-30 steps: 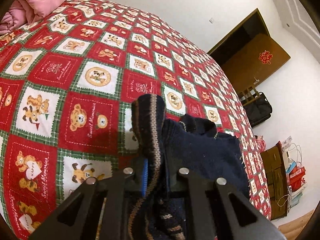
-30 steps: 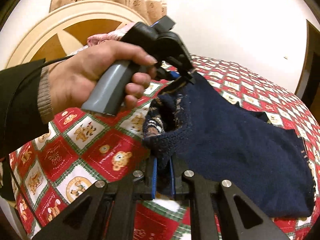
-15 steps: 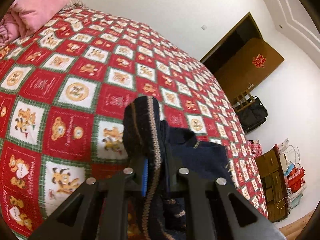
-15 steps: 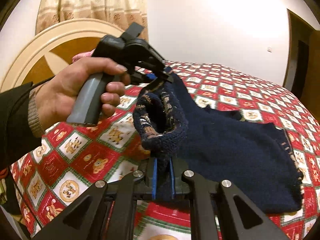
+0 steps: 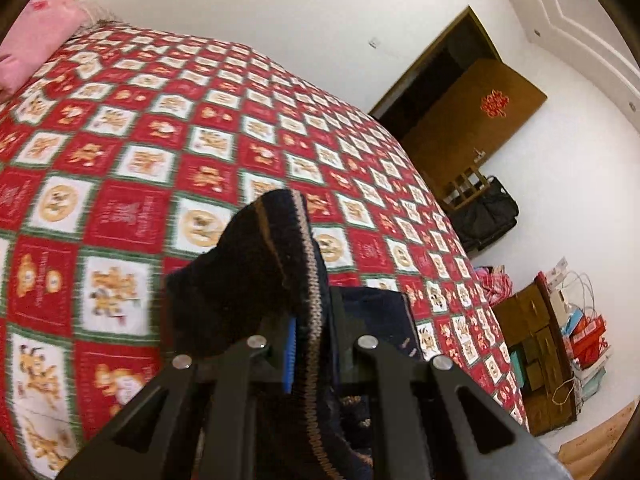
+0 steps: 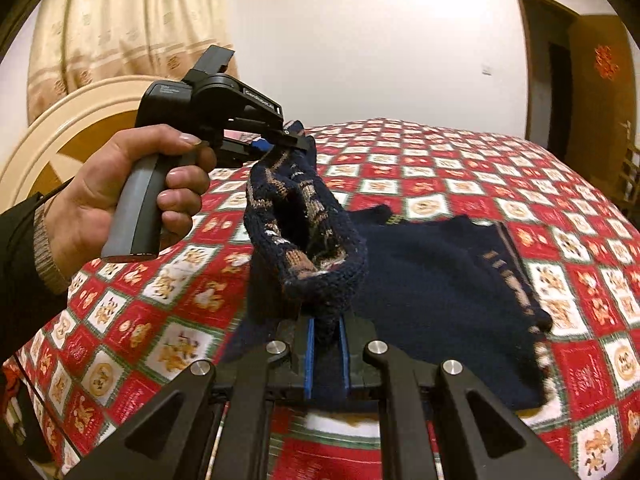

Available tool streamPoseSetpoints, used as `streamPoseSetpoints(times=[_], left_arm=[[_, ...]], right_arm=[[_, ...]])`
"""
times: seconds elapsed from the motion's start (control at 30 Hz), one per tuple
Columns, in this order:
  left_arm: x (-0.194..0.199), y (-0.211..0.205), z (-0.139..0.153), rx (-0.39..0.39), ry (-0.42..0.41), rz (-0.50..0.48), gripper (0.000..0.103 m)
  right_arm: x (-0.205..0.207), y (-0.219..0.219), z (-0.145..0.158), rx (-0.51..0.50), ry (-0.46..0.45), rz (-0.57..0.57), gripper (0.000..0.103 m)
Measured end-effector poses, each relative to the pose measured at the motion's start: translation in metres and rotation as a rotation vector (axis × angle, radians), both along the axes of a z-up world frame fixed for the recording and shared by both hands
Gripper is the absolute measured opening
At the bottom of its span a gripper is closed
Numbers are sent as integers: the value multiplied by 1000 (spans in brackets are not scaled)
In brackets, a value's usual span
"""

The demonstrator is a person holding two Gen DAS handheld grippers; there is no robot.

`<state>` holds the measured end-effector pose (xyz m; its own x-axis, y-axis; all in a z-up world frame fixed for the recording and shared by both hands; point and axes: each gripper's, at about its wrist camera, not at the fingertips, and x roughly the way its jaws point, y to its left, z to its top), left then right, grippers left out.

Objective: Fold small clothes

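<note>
we grip the navy sweater [image 6: 440, 280] with both grippers: our right gripper [image 6: 326, 354] is clamped on its knit edge at 6 o'clock, our left gripper [image 6: 280, 140] pinches the hem at 11 o'clock above the bedspread [image 6: 520, 168].

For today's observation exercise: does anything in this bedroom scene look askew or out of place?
Only the navy knitted sweater: one edge is lifted, pinched by the left gripper and right gripper, the rest lying on the red teddy-bear quilt.
</note>
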<state>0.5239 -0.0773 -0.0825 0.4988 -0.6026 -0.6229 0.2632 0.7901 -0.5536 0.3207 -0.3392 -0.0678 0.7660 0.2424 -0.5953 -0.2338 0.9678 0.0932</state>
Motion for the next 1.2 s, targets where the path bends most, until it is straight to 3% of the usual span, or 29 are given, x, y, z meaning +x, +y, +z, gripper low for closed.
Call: streamPoseSetpoints(times=[0.27,0.5,0.77,1.03,1.2], left_arm=[[3,-75,1,25,-2,-92,13],[4,-145,-18,67,20,-167,13],[7,-196,-39,98,59,-222,13],[11,-236,-65,207,77,-258,15],[-11,-248,-38,199,-31,-308,15]], right_arm=[[-3,-67,-6,76,41,-90,9],[-7,-122,-25,165,105,-171,9],[-10,-168,-43,247,161,-239,9],[-4,-191,-70,371,264,-274,9],[-6,-211,-80,499,300,-281,9]])
